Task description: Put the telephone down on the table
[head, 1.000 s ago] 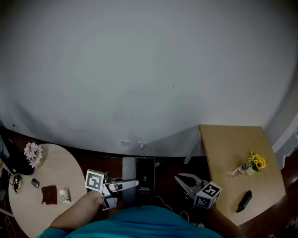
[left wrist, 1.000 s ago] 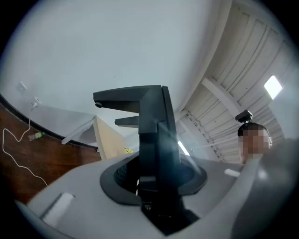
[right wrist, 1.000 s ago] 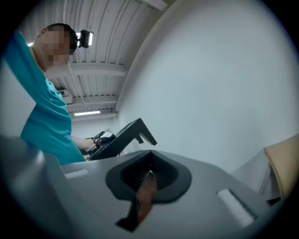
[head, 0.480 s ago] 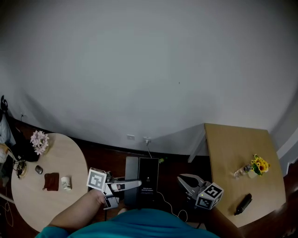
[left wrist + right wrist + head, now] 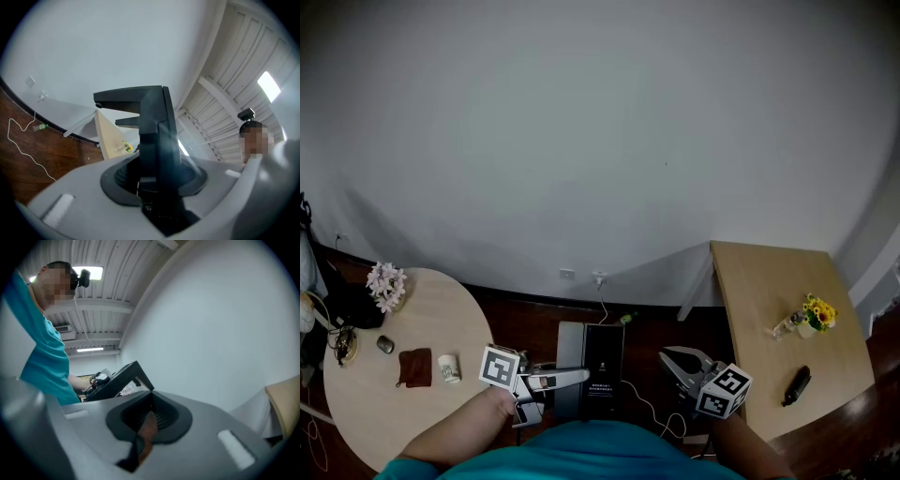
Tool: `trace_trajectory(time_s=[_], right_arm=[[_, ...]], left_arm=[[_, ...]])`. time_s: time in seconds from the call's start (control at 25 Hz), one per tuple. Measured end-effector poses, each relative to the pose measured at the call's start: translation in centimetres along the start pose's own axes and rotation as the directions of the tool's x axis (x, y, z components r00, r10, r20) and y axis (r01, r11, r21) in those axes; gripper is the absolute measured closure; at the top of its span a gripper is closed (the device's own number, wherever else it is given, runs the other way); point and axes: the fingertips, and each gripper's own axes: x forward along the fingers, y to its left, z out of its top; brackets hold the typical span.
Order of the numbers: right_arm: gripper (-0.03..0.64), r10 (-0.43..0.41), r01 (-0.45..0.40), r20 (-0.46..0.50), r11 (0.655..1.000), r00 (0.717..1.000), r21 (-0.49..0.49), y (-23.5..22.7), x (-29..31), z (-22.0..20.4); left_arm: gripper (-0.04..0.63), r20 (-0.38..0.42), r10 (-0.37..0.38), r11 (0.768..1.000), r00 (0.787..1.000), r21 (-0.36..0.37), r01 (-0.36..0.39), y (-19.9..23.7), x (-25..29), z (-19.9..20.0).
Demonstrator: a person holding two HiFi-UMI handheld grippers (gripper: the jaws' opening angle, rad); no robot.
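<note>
A black oblong thing [image 5: 797, 384], possibly the telephone handset, lies near the front edge of the square wooden table [image 5: 769, 291] at the right. My left gripper [image 5: 579, 377] is held low in front of my body, over the dark floor. It points right, and its black fingers [image 5: 126, 96] stand apart with only wall and table showing between them. My right gripper [image 5: 666, 358] hangs just left of the wooden table, pointing up-left in the head view, its two fingers spread with nothing in them. One black finger [image 5: 124, 377] shows in the right gripper view.
A vase of yellow flowers [image 5: 814, 314] stands on the wooden table. The round table [image 5: 422, 309] at the left carries pink flowers [image 5: 386, 284], a brown pouch [image 5: 415, 367] and a white cup [image 5: 448, 367]. Black and grey boxes [image 5: 600, 361] with cables lie on the floor between my grippers.
The whole head view has shifted: the round table has slid right and up, and the wooden table slightly up. Both grippers stay low before my body, jaws unchanged.
</note>
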Motion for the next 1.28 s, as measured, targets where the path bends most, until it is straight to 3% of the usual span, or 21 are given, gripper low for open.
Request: trace_trajectory(time_s=[0.28,0.68,1.04,1.28], right_arm=[[0.615,-0.087,0.086,0.018,0.996,0.996,0.036,8.7,2.3,-2.4],[0.615,-0.135,0.135,0.025,0.991,0.991,0.009,17.5,0.1,-2.3],[0.615,-0.078,0.078,-0.014,0.997,0.997,-0.009,24.8,-7.5,-5.3],[0.615,-0.019,0.019,-0.014,1.0,1.0,0.014,29.9,-9.8,-7.3]], left_arm=[[0.425,-0.105,-0.029,1.0,0.994,0.005,0.03,-3.2,-7.6,-2.5],[0.425,-0.103,-0.076,0.997,0.992,-0.009,0.075,-7.4,-11.8,-7.8],[0.425,-0.027,-0.075,0.997,0.997,-0.027,0.074,-12.0,-10.4,-17.1],[0.425,0.006,-0.031,0.999,0.999,-0.04,0.031,-15.2,-11.9,-23.3]])
